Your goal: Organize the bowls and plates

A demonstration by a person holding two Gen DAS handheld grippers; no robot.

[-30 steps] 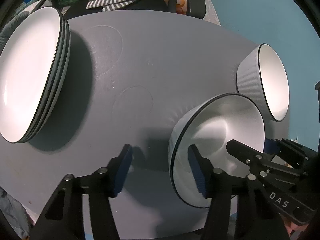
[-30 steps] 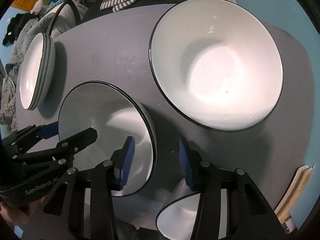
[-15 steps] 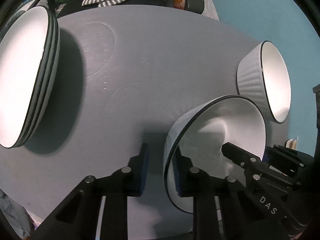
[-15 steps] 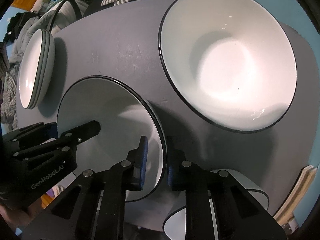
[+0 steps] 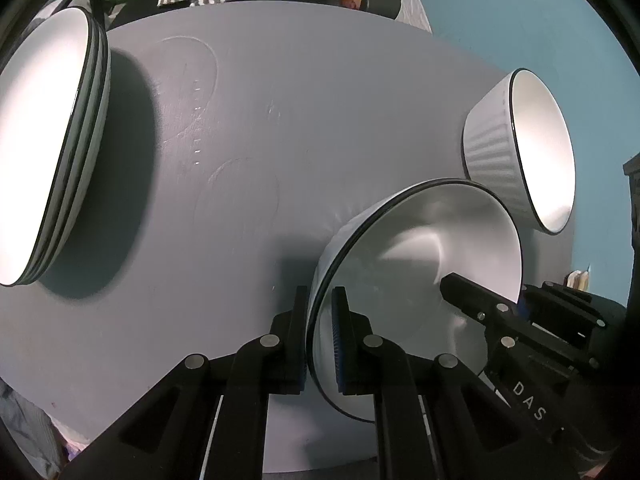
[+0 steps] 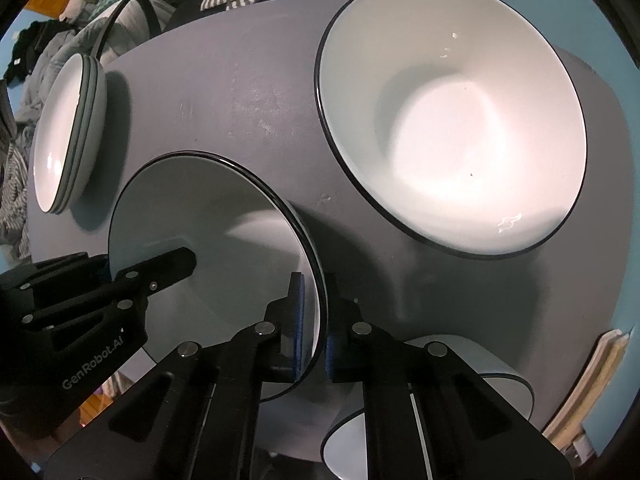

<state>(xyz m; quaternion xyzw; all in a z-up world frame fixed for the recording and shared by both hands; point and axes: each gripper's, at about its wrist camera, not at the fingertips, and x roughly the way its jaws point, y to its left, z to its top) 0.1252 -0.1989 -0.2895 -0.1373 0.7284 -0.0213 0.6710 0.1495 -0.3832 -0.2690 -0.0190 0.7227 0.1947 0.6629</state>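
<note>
Both tools clamped on one wide bowl, ready for the lift.

Left wrist view: the left tool [image 5: 320, 336] is pinched narrow on the near left rim of the wide bowl [image 5: 420, 264], one pad inside and one outside; the right tool [image 5: 516, 312], marked "DAS", reaches in from the right side. A plate stack [image 5: 52, 148] sits far left on the table [image 5: 280, 120], a ribbed bowl [image 5: 520, 148] ahead to the right.

Right wrist view: the right tool [image 6: 314, 332] grips the same bowl's right rim; the left tool [image 6: 108, 276] reads "GenRobot.AI". A large bowl [image 6: 452, 120] lies ahead. The next move seems a level, matched two-handed lift towards a stack.
</note>
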